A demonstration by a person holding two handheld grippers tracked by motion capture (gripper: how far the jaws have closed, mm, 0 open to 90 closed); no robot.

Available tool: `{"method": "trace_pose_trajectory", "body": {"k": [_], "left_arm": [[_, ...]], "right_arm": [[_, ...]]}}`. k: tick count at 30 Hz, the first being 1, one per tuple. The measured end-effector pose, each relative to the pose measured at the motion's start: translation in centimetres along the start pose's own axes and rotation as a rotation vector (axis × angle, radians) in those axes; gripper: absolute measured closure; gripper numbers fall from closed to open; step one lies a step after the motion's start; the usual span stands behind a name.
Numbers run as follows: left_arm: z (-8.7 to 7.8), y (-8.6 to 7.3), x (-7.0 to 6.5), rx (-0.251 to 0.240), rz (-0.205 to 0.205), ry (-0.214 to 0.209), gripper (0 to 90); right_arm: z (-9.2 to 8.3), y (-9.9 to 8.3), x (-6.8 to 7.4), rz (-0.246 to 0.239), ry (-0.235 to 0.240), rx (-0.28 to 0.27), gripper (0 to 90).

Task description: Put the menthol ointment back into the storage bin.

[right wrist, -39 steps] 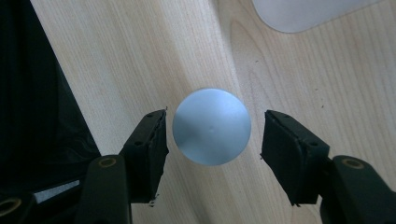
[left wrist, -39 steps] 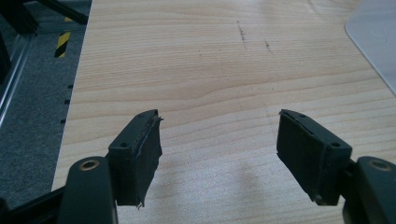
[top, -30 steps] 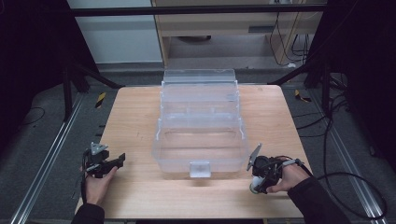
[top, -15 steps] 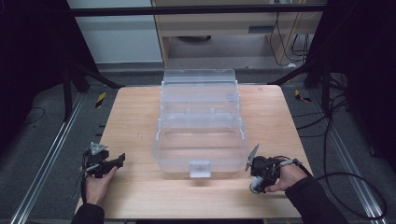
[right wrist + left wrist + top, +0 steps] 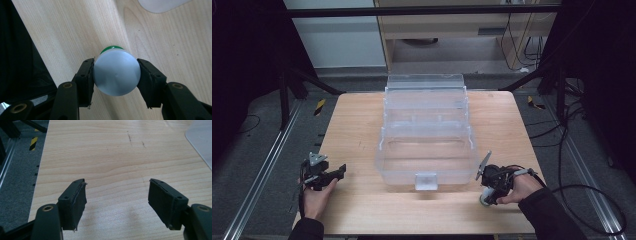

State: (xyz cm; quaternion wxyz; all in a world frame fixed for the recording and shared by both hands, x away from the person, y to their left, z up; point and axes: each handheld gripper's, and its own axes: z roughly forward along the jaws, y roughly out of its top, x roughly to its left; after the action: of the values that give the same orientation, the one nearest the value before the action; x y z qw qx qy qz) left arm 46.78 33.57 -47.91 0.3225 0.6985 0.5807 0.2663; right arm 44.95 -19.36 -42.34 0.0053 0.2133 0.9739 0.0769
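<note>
The right tool (image 5: 115, 75) is clamped on a small bottle (image 5: 116, 75) with a pale grey cap and a green body — its two black jaws have just been closing and now press on the cap from either side. In the right gripper view the bottle stands on the wooden worktop (image 5: 75, 32) directly below the tool, cap toward the camera, the green showing just past the cap's far edge. From above, the right tool (image 5: 492, 186) sits near the worktop's front edge, just to the right of the clear plastic box (image 5: 427, 145), the bottle (image 5: 486, 199) beneath it. The left tool (image 5: 117, 202) holds nothing — its jaws stand wide apart over bare wood, with a corner of the box ahead to its right.
</note>
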Motion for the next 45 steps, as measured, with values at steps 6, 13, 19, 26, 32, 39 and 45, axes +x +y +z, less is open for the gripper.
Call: {"method": "trace_pose_trajectory", "body": {"k": [6,13,19,26,32,39,45], "left_arm": [[0.0,0.0,-0.1,0.001,0.0,0.001,30.2],[0.1,0.0,-0.2,0.001,0.002,0.0,30.2],[0.2,0.1,-0.2,0.004,0.004,-0.001,30.2],[0.1,0.0,-0.2,0.002,0.005,-0.003,30.2],[0.2,0.0,-0.2,0.006,0.007,-0.004,30.2],[0.2,0.0,-0.2,0.01,0.007,-0.005,30.2],[0.2,0.0,-0.2,0.011,0.006,-0.006,30.2]], "right_arm": [[-1.1,0.1,-0.3,0.032,0.007,-0.021,50.4],[-3.3,0.4,-0.7,0.068,-0.006,-0.074,50.4],[-4.8,0.7,-0.8,0.075,-0.017,-0.109,50.4],[-5.8,1.1,-0.7,0.065,-0.022,-0.109,50.4],[-7.3,1.8,-0.9,0.054,-0.027,-0.113,50.4],[-8.9,2.4,-0.9,0.045,-0.02,-0.115,50.5],[-10.0,3.1,-1.2,0.047,-0.016,-0.115,50.4]]}}
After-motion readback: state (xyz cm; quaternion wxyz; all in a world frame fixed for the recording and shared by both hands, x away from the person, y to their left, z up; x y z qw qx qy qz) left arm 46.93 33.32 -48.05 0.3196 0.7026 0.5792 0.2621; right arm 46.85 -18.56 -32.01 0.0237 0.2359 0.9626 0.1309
